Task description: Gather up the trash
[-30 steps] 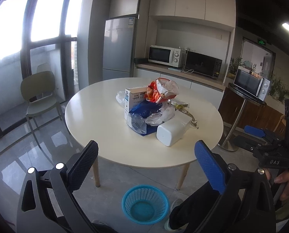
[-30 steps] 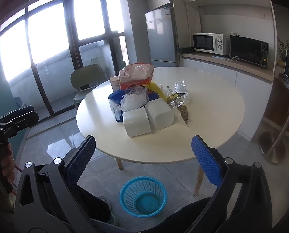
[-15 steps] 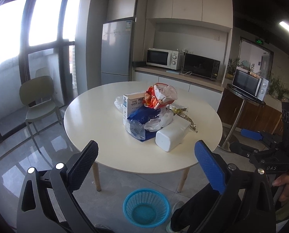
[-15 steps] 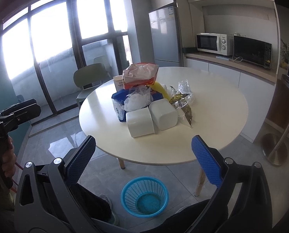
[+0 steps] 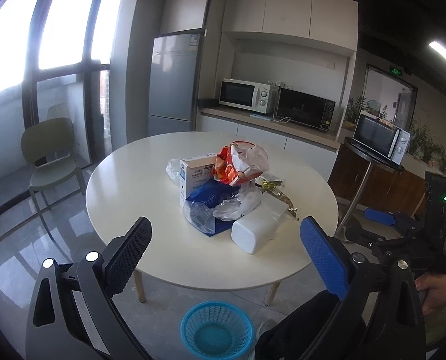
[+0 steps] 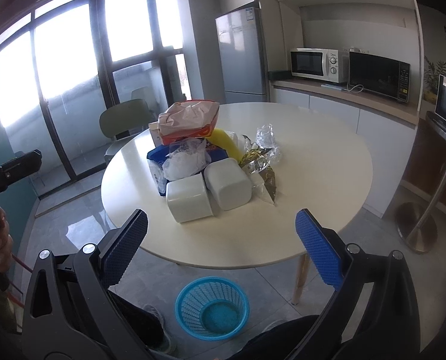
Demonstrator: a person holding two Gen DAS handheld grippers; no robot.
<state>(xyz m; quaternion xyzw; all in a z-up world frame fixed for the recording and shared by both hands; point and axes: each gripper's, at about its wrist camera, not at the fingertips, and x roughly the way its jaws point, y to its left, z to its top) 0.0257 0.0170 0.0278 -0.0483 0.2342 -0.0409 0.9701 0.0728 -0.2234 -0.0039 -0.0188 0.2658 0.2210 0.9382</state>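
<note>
A heap of trash lies in the middle of the round white table (image 5: pixel 127 192) (image 6: pixel 327 180): an orange snack bag (image 5: pixel 237 165) (image 6: pixel 190 120), a white carton (image 5: pixel 196 177), a blue bag (image 5: pixel 211 198), clear plastic bags (image 5: pixel 234 207) (image 6: pixel 187 162), white foam boxes (image 5: pixel 255 231) (image 6: pixel 190 201) and gold foil wrappers (image 5: pixel 275 192) (image 6: pixel 258 165). A blue mesh basket (image 5: pixel 217 330) (image 6: pixel 212 309) stands on the floor below the table's near edge. My left gripper (image 5: pixel 225 258) and right gripper (image 6: pixel 220 246) are both open and empty, short of the table.
A green chair (image 5: pixel 50 156) (image 6: pixel 124 123) stands by the window at the left. A fridge (image 5: pixel 175 81), counter with microwaves (image 5: pixel 246 96) and a stand with another microwave (image 5: pixel 378 141) line the back and right. The person's legs show beside the basket.
Both grippers have risen and drawn slightly nearer the table, so the trash heap sits lower and larger in view. Both stay open and empty.
</note>
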